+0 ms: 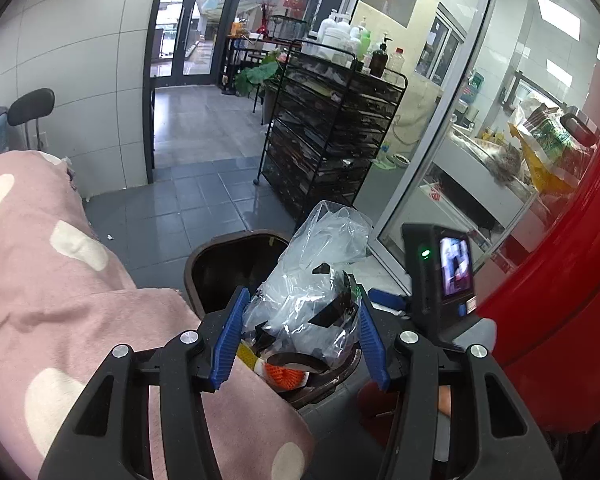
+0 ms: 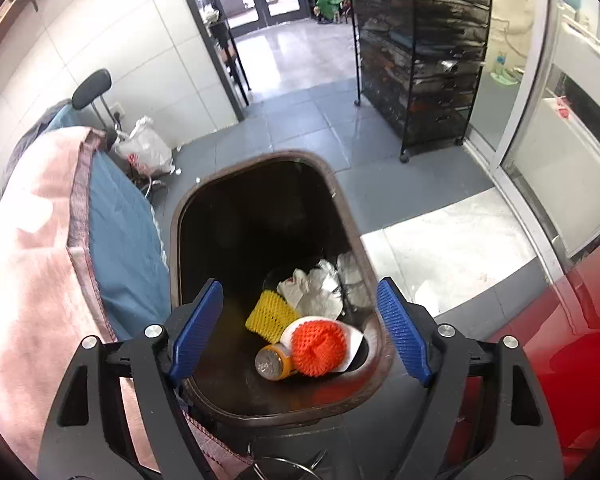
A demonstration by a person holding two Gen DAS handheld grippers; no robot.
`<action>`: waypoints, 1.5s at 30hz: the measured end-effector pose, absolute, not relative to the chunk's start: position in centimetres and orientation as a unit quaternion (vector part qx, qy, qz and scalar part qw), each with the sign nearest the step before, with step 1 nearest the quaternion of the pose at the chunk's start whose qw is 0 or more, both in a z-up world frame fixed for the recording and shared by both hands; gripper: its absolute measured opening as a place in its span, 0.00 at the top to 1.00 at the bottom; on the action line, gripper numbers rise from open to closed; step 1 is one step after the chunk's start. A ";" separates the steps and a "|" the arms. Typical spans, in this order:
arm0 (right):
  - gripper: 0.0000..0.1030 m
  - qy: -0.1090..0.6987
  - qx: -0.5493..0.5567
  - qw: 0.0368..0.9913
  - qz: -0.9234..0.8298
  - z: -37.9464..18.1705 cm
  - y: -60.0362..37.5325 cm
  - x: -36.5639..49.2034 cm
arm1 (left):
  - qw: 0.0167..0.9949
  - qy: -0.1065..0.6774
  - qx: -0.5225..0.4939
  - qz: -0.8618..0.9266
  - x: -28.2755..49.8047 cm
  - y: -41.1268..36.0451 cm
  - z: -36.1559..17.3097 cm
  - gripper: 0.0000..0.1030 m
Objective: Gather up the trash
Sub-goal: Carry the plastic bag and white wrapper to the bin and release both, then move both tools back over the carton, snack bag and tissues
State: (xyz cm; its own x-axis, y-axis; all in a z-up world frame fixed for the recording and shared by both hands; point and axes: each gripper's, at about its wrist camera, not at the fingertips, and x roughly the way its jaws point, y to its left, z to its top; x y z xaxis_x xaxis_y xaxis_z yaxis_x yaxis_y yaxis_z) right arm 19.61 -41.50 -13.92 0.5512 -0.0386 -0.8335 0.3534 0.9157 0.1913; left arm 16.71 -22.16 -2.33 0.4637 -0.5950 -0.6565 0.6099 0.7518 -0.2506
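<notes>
A dark brown trash bin point(image 2: 350, 216) stands open on the grey tiled floor. At its bottom lie a yellow foam net point(image 2: 270, 314), an orange foam net point(image 2: 318, 346), a small bottle point(image 2: 274, 362) and crumpled white wrappers point(image 2: 316, 288). My right gripper point(image 2: 299, 284) hangs open above the bin's mouth, and nothing is between its blue pads. My left gripper point(image 1: 300, 296) is shut on a clear plastic bag point(image 1: 320, 248) with dark scraps inside. It holds the bag over the near rim of the bin point(image 1: 240, 235).
A pink spotted blanket point(image 1: 60, 280) over a blue quilt point(image 2: 120, 220) lies close on the left. A red curved body point(image 1: 560, 280) crowds the right. A black mesh rack point(image 1: 332, 132) and a glass partition stand behind. A white bag point(image 2: 148, 152) sits on the floor by a stool.
</notes>
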 end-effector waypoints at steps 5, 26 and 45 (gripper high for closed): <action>0.22 0.444 0.169 0.870 -0.133 -12.5 -42.7 18.7 | 0.847 0.391 0.019 -0.359 16.8 -23.6 -3.3 0.50; 0.22 0.444 0.182 0.861 -0.167 -12.6 -45.4 17.5 | 0.835 0.414 0.048 -0.359 18.5 -27.2 -5.8 0.16; 0.18 0.433 0.173 0.874 -0.135 -10.5 -42.6 18.3 | 0.860 0.388 0.006 -0.333 17.3 -22.0 -3.2 0.07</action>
State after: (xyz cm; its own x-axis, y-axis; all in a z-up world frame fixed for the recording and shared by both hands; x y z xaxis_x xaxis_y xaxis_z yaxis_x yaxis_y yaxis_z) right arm 18.31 -42.59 -10.49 0.5882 -0.0861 -0.8041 0.3863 0.9035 0.1858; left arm 17.31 -22.02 -3.18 0.4777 -0.5677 -0.6705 0.5763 0.7785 -0.2486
